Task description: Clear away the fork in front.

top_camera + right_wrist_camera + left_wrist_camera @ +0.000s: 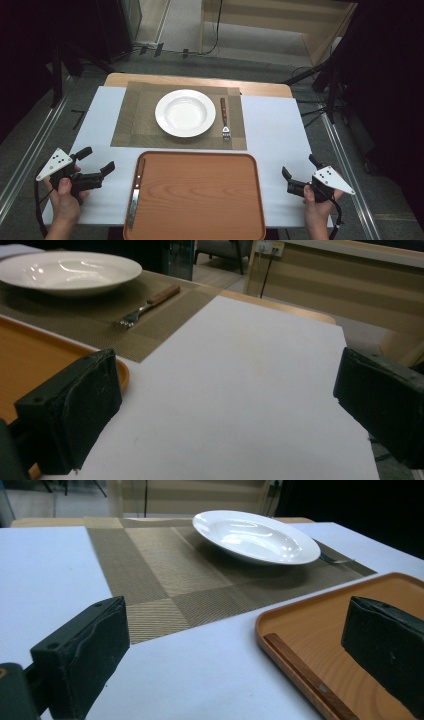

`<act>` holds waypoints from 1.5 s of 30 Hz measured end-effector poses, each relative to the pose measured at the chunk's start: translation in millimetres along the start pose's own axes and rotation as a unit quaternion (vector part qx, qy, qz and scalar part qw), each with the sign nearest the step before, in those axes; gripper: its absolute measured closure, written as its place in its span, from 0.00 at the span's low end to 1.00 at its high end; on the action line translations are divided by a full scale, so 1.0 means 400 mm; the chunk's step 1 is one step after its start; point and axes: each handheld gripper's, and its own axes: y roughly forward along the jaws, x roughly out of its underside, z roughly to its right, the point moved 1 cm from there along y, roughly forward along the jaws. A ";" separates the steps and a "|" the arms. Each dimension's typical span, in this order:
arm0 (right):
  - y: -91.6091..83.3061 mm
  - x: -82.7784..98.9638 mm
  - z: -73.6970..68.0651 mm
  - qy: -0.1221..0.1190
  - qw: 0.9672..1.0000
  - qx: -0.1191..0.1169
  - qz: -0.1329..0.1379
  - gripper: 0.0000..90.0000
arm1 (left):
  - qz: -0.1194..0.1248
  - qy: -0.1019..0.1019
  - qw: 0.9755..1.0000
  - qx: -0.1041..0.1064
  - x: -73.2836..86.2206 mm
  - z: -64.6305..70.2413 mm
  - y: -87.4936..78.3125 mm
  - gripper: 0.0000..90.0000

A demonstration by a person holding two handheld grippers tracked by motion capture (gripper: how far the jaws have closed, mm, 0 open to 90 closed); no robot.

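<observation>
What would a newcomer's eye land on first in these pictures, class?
Probably the white plate, bright at the centre of the woven placemat, with a wooden-handled fork just to its right. Next comes the big orange-brown tray nearer the person, a knife along its left edge. The left gripper and right gripper flank it, jaws open.

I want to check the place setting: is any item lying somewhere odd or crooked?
Yes. The knife lies in the tray along its left rim, apart from the placemat, where the plate and fork are. Nothing looks spilled or damaged.
</observation>
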 end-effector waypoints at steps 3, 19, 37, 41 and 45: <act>0.002 -0.028 -0.005 0.005 1.000 -0.010 0.007 0.00 | 0.005 -0.008 1.000 0.004 0.009 -0.008 0.005 0.00; 0.087 -0.157 -0.032 -0.010 0.999 -0.049 -0.006 0.00 | -0.002 0.023 1.000 0.002 0.022 0.019 0.014 0.00; 0.262 -0.227 -0.089 -0.019 0.996 -0.069 -0.060 0.00 | -0.004 0.024 1.000 0.012 0.024 0.020 0.013 0.00; 0.298 -0.244 -0.092 -0.014 0.995 -0.075 -0.069 0.00 | -0.002 0.024 1.000 0.013 0.024 0.020 0.012 0.00; 0.335 -0.262 -0.095 -0.012 0.993 -0.080 -0.081 0.00 | 0.002 0.023 1.000 0.015 0.024 0.020 0.011 0.00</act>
